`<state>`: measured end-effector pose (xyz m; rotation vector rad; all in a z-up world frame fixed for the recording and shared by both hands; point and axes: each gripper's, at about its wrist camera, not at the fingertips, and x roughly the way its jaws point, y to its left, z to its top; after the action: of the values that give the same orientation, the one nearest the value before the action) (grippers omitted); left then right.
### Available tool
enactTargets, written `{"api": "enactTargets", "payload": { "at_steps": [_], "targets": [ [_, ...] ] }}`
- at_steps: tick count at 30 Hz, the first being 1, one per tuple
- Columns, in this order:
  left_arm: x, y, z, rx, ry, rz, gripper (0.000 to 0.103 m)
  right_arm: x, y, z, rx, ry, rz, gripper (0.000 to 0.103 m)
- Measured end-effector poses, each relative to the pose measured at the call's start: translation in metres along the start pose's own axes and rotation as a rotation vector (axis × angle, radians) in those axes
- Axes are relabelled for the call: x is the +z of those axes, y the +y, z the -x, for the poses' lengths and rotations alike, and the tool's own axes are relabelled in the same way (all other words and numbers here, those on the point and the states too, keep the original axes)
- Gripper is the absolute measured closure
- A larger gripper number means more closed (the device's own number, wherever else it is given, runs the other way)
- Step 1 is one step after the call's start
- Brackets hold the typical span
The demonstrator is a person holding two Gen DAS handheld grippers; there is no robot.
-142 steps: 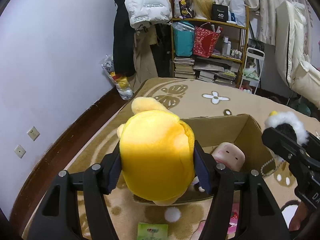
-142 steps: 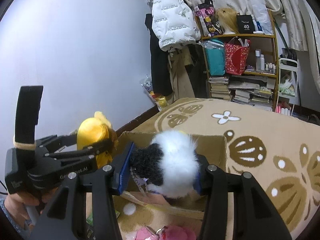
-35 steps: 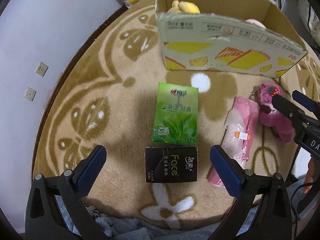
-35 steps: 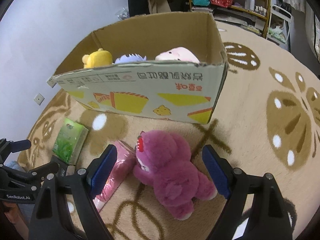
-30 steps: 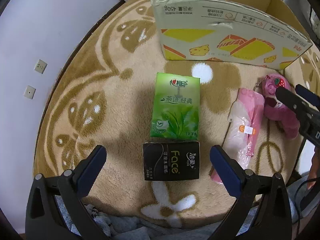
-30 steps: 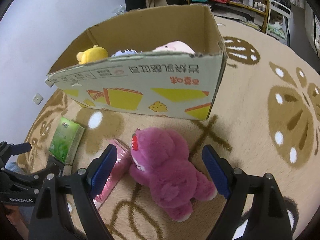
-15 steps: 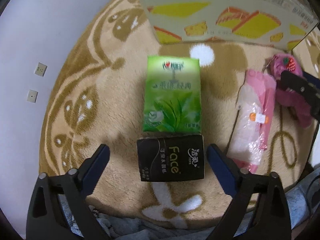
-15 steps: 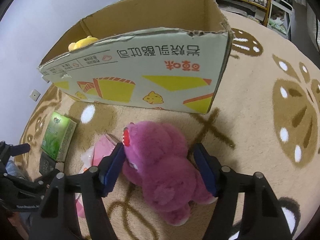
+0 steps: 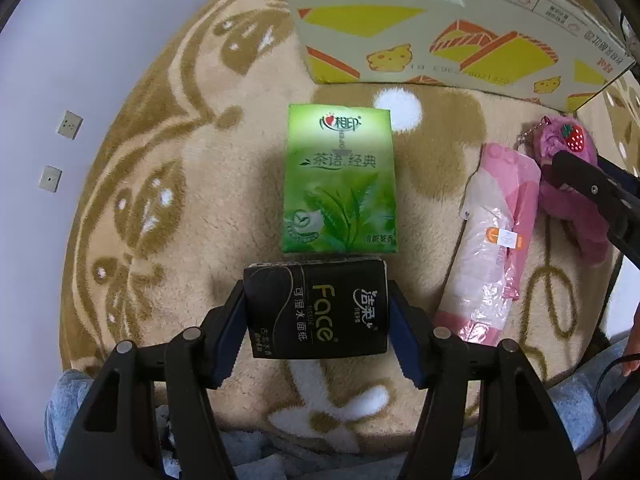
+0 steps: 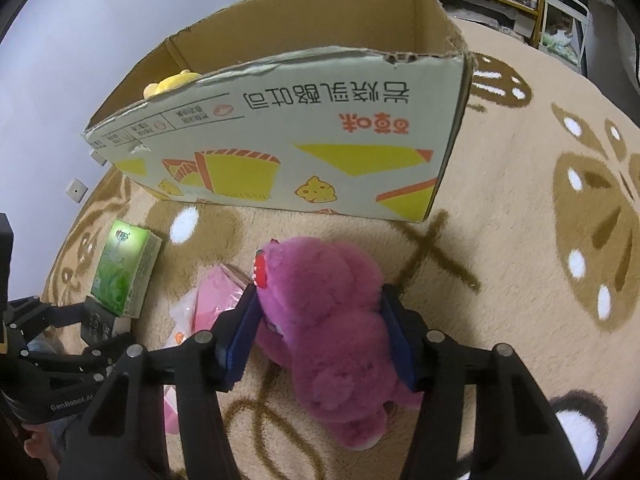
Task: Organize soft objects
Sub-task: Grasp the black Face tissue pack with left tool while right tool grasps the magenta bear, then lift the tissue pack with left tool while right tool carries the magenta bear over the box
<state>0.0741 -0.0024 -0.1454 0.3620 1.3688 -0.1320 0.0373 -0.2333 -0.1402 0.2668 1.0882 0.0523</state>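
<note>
On the carpet, a black tissue pack (image 9: 316,310) sits between the blue pads of my left gripper (image 9: 318,332). The jaws are closing and both pads touch its short sides. A purple plush bear (image 10: 328,320) with a strawberry tag lies in my right gripper (image 10: 320,332), whose closing pads press into its fur. A green tissue pack (image 9: 340,180) lies just beyond the black one. To its right is a pink plastic-wrapped pack (image 9: 492,248). The open cardboard box (image 10: 320,132) stands behind them, a yellow plush (image 10: 168,82) peeking over its rim.
A wall with two sockets (image 9: 60,148) borders the patterned carpet (image 9: 160,200) on the left. A shelf rack (image 10: 560,12) stands at the far right behind the box. Grey-trousered knees (image 9: 80,400) are at the near edge.
Both grippers have drawn their jaws in from wide open. The left now touches the black tissue pack and the right now squeezes the purple bear. Both cameras sit slightly lower and closer.
</note>
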Motion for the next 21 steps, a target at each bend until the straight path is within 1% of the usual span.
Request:
{"api": "enactTargets", "payload": {
  "at_steps": [3,7,9,13,16,19,21],
  "targets": [
    [-0.002,0.0,0.008,0.011,-0.02,-0.001,0.039,0.0,0.001,0.006,0.002,-0.019,0.0,0.043],
    [-0.005,0.003,0.018,0.024,-0.054,0.006,0.04,0.0,0.002,0.023,0.015,-0.067,-0.004,0.043],
    [-0.006,-0.001,0.026,0.034,-0.075,0.016,0.04,0.0,0.003,0.032,0.019,-0.091,-0.004,0.043],
    [-0.008,0.003,0.042,0.055,-0.142,0.047,0.04,0.002,0.007,0.042,0.031,-0.127,-0.001,0.043],
    [-0.008,0.008,0.056,0.059,-0.213,0.069,0.04,0.003,0.006,0.047,0.04,-0.142,-0.003,0.043],
    [-0.005,0.009,0.068,0.048,-0.274,0.076,0.04,0.004,0.01,0.049,0.043,-0.149,0.001,0.043],
    [-0.005,0.008,0.074,0.035,-0.3,0.069,0.04,0.004,0.01,0.052,0.041,-0.158,0.005,0.043]
  ]
}}
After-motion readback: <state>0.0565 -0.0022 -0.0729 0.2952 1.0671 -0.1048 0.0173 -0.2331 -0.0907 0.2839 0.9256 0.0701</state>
